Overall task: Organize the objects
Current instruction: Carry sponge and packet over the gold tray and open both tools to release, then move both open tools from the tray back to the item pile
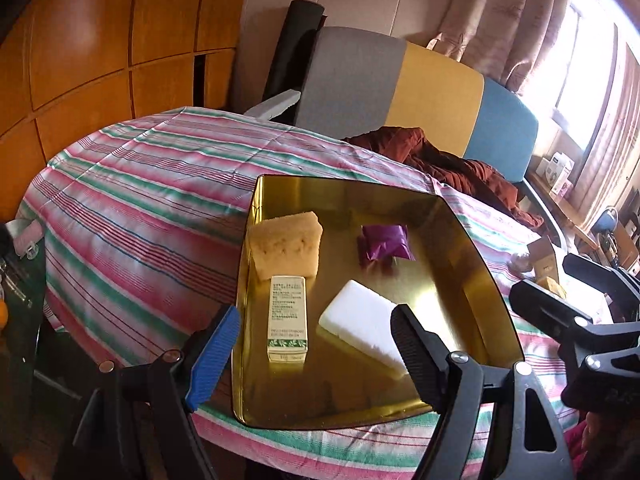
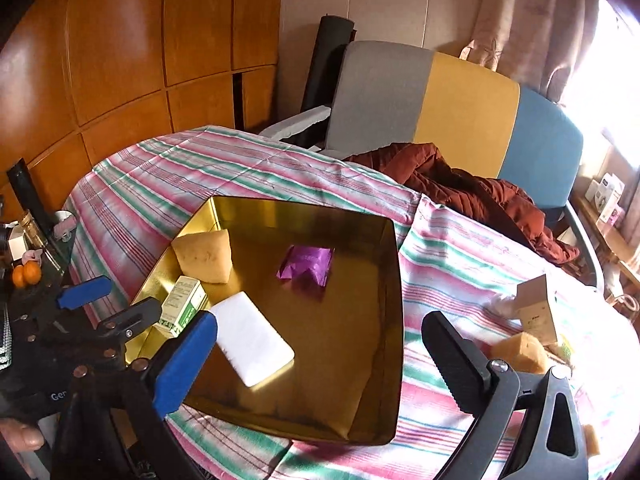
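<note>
Orange wood panels (image 2: pixel 120 60) line the wall. A grey, yellow and blue sofa (image 2: pixel 460 108) stands behind a striped cloth (image 2: pixel 192 168). Curtains (image 1: pixel 512 20) frame a bright window (image 1: pixel 568 72).

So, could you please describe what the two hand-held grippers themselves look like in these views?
Both look alike. The left hand-held gripper has a black plastic frame with silver rivets, one finger faced with a ribbed blue pad, the other with a ribbed black pad. The right hand-held gripper has the same black frame, blue pad and black pad. No cables or sleeves show.
</note>
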`<state>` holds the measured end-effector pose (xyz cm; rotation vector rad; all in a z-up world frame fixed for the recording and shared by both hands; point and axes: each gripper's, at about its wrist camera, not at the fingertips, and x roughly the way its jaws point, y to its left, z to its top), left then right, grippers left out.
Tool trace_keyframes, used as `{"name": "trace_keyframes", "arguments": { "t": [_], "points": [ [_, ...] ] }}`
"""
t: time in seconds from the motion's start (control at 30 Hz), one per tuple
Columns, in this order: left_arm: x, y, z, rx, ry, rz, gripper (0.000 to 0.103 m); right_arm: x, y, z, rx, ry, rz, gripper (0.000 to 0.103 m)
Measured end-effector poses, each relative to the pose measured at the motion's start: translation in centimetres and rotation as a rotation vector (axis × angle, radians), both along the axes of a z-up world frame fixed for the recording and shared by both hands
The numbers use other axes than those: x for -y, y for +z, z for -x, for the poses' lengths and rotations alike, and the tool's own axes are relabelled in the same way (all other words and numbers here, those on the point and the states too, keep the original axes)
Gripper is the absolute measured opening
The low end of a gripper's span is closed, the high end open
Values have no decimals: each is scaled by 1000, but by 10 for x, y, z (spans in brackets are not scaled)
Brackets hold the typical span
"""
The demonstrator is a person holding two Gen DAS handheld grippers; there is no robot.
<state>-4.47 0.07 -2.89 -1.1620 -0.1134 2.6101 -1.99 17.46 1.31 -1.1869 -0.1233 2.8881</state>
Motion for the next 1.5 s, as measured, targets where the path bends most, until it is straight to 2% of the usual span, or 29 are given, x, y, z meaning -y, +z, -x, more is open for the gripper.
{"name": "trace_keyframes", "arguments": {
  "t": [0.57, 1.07, 1.3, 1.5],
  "points": [
    [-18, 11, -14, -20, -40, 16, 79, -8, -1, -17, -19, -32, -16, 103],
    [-48, 15, -21, -23, -110, 47, 79, -34, -3, -29, -25, -90, -17, 103],
    [-69, 18, -24, -40, -161, 92, 79, -54, -10, -34, -8, -127, -8, 103],
    [-97, 21, -27, -60, -219, 155, 79, -92, -26, -42, 33, -207, 0, 103]
  ]
}}
